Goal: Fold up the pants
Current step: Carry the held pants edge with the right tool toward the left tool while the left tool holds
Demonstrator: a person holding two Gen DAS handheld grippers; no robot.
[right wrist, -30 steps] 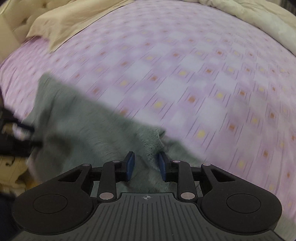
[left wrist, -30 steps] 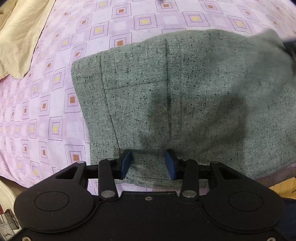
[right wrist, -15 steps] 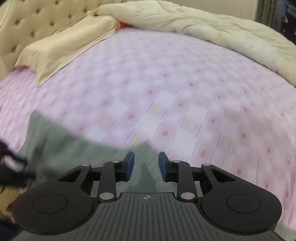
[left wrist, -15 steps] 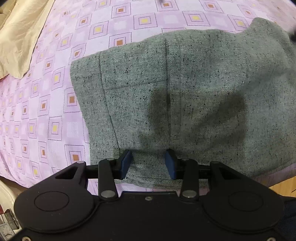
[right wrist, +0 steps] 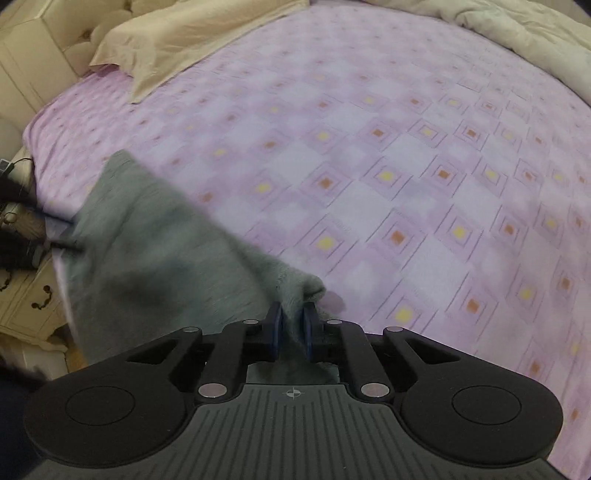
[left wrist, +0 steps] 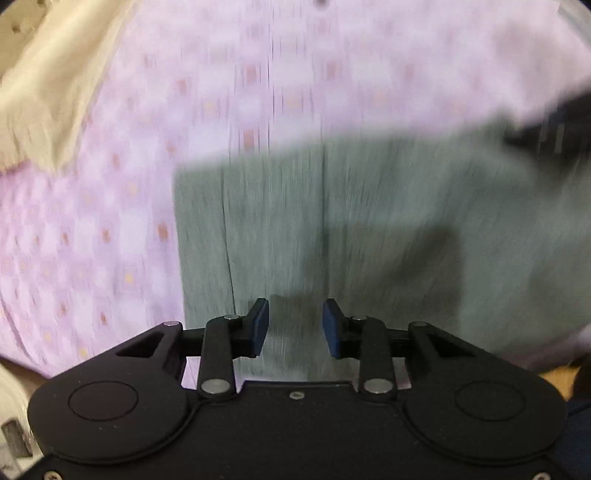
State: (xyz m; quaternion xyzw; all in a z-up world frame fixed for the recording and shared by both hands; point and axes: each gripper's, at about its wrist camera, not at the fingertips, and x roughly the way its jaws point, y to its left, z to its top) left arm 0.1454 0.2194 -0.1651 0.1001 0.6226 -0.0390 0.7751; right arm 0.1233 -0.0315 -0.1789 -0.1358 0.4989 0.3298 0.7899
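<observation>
One pants [right wrist: 155,258]: right gripper [right wrist: 292,325] jaws just clamped it; left gripper [left wrist: 294,325] jaws apart

Home bedroom: bed w/ lilac patterned sheet [right wrist: 406,166], cream pillow [right wrist: 177,40], tufted headboard [right wrist: 40,62], duvet [right wrist: 517,33].

Bare purple sheet [right wrist: 406,166] beyond the pants [right wrist: 155,258]; pillow [right wrist: 177,40] and duvet [right wrist: 517,33] along far edges.
</observation>
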